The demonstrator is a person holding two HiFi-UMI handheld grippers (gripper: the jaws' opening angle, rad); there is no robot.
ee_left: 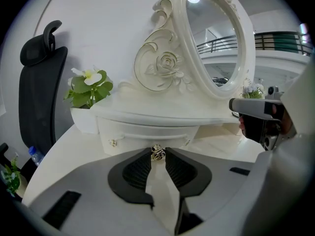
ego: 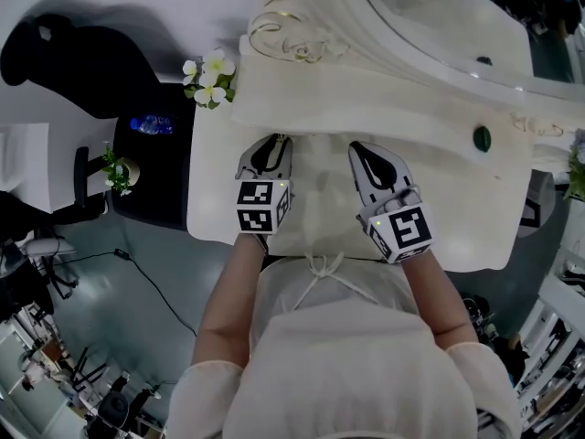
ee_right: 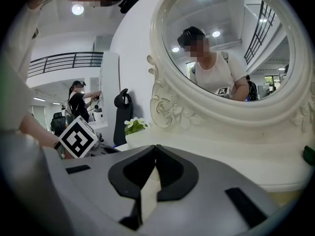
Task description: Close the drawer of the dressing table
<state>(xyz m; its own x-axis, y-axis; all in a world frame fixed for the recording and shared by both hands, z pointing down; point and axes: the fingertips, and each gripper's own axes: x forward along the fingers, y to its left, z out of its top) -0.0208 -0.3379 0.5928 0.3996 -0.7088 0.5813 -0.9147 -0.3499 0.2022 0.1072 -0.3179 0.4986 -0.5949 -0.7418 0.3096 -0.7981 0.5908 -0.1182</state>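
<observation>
The small white drawer [ee_left: 142, 134] sits under the upper shelf of the cream dressing table [ego: 215, 195], its front showing a little below the shelf edge. A small metal rose-shaped knob [ee_left: 157, 152] at its middle is pinched between the tips of my left gripper [ee_left: 158, 154], which is shut on it. In the head view the left gripper [ego: 271, 141] reaches under the shelf edge. My right gripper [ego: 363, 150] hovers beside it over the tabletop, jaws shut with nothing between them [ee_right: 155, 149]; it also shows at the right of the left gripper view [ee_left: 261, 118].
An oval mirror [ee_left: 216, 38] in a carved frame rises behind the shelf. A white planter with flowers [ee_left: 88, 90] stands at the shelf's left end. A black office chair [ee_left: 42, 82] is left of the table. A green knob [ego: 482, 138] sits at the right.
</observation>
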